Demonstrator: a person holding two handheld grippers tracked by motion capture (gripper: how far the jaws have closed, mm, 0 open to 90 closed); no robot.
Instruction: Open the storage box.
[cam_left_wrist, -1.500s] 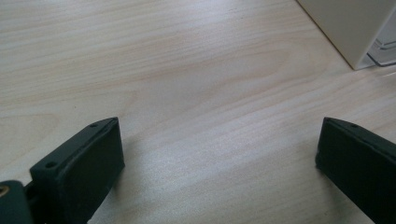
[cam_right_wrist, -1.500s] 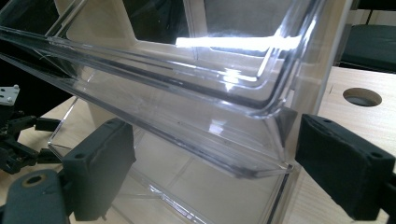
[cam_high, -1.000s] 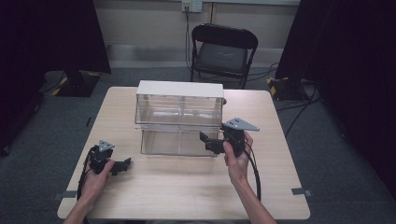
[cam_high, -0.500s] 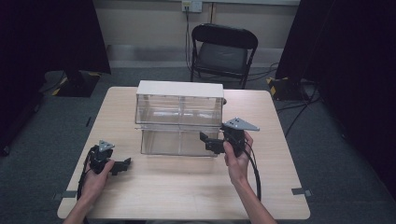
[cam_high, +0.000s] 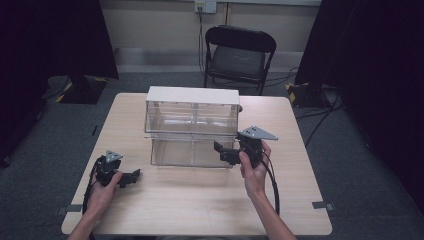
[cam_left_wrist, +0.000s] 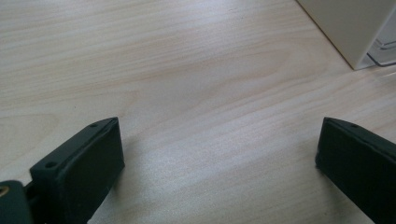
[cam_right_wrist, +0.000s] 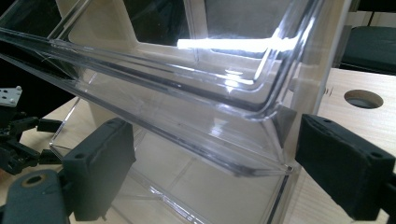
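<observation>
Clear drawer unit (cam_high: 192, 127) stands mid-desk toward the far edge, lower drawer (cam_high: 192, 151) pulled out slightly; position unchanged from a second ago. Right hand-held gripper (cam_high: 226, 151) remains at the drawer's right front corner, jaws straddling the clear corner (cam_right_wrist: 275, 126), not visibly pressing. Left hand-held gripper (cam_high: 131, 177) rests unmoved near the desk's (cam_high: 200, 200) left front, jaws wide open, empty.

A clear, colourless drawer unit (cam_high: 192, 131) with a cream-white top stands on the pale, wood-grained table (cam_high: 200, 205), both grippers, left (cam_high: 131, 178) and right (cam_high: 224, 151), are black with grey top plates, and the chair (cam_high: 239, 55) beyond the far edge is black.
</observation>
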